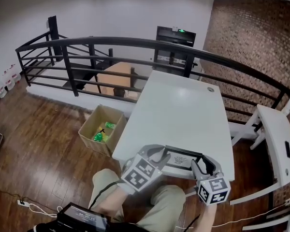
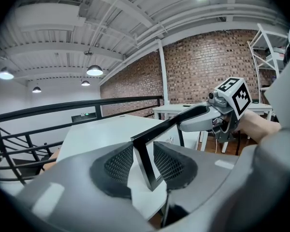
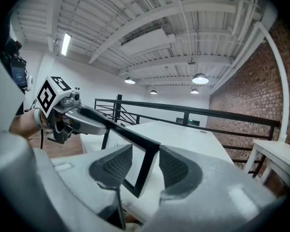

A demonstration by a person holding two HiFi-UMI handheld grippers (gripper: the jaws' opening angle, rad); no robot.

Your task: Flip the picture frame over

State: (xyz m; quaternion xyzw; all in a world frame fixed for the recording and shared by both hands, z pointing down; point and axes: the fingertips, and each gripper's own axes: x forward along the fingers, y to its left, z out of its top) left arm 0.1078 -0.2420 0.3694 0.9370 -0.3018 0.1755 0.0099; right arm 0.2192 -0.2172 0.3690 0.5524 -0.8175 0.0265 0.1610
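Picture frame [image 1: 182, 157] is recorded at the near edge of the white table [image 1: 183, 105], spanning the gap between both grippers. A thin black rim is noted, enclosing a pale insert with a small dark drawing. One short end is clamped by the left gripper [image 1: 159, 157], the other by the right gripper [image 1: 195, 166]. Both pairs of jaws are set narrow, closed on the rim. Contact with the tabletop cannot be determined.

At the bottom of the head view, the left gripper [image 1: 159, 156] and the right gripper [image 1: 195, 166] are light grey plastic with rounded shells. Each carries a cube [image 1: 141, 173] with black-and-white square markers. Their pads [image 2: 120, 164] are black with fine mesh texture. The person wears khaki trousers [image 1: 166, 202]
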